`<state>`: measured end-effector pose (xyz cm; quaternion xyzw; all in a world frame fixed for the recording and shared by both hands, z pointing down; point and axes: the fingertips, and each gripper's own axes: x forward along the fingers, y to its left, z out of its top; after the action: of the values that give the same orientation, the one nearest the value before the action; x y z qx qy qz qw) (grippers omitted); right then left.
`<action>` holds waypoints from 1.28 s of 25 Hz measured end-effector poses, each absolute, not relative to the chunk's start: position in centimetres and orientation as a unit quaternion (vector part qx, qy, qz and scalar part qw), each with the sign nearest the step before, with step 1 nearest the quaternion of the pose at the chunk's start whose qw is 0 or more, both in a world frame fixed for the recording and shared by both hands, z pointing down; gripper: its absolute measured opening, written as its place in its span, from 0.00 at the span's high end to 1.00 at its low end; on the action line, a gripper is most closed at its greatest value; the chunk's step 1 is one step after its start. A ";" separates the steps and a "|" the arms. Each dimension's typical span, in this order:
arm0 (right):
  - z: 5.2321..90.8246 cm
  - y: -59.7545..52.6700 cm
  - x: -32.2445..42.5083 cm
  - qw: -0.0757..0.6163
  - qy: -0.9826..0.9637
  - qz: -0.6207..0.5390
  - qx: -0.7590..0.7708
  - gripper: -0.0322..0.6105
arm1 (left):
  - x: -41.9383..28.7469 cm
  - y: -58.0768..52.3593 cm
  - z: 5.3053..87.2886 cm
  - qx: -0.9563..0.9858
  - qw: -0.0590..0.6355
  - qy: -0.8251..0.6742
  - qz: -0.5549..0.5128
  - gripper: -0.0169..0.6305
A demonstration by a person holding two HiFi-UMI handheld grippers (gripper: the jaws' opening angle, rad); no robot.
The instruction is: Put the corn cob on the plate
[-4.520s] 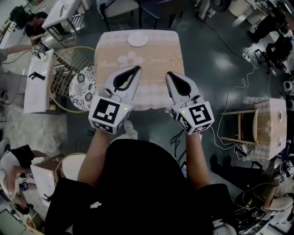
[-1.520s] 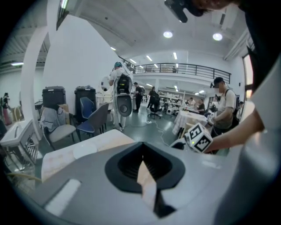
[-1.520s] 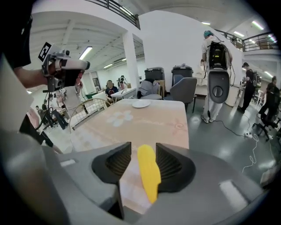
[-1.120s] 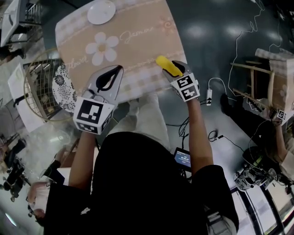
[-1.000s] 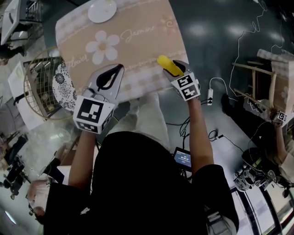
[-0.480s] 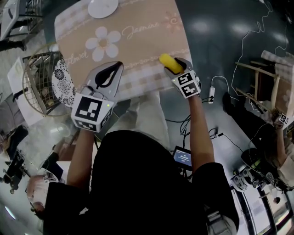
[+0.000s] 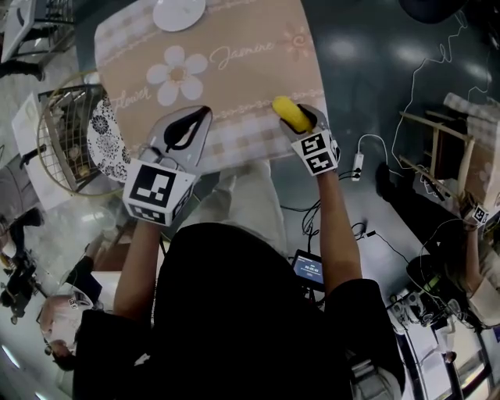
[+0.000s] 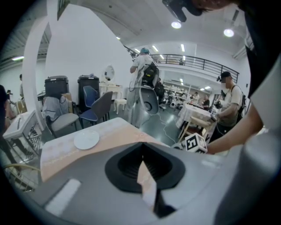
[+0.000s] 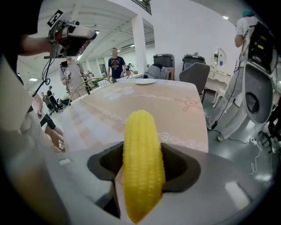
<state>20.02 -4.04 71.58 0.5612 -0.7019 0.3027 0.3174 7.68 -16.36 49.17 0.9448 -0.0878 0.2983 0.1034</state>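
Observation:
A yellow corn cob [image 7: 291,114] [image 9: 142,162] stands lengthwise between the jaws of my right gripper [image 7: 299,117], over the near right edge of the tan tablecloth table [image 7: 234,78]. The jaws have just been opening a little, but the cob still sits gripped between them. A small white plate [image 7: 179,13] [image 8: 86,139] [image 9: 146,81] lies empty at the table's far edge. My left gripper [image 7: 205,112] [image 8: 141,145] hovers over the near left part of the table, its tips together and nothing in it.
A wire basket [image 7: 66,129] and a round patterned stool [image 7: 105,137] stand left of the table. A wooden chair [image 7: 437,148] and a white power strip [image 7: 358,166] with cables are on the floor at right. People stand further off.
Some seconds ago both grippers were empty; now the right one holds the cob. Over the last second it has sunk slightly toward the table; the left gripper has stayed put.

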 end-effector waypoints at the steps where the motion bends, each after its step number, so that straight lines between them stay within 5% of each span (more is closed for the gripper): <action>1: 71.6 -4.1 20.1 0.315 -0.701 0.305 0.562 0.56 | 7.7 -16.5 49.2 0.945 0.104 -0.090 0.298 0.96; 32: 67.5 -15.9 20.3 0.306 -0.758 0.260 0.514 0.56 | 4.4 -21.0 49.6 0.926 0.150 -0.196 0.286 0.96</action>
<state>20.31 -15.92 67.50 0.5142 -0.7577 0.2601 0.3061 4.39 -21.00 49.63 0.9260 -0.1961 0.2858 0.1499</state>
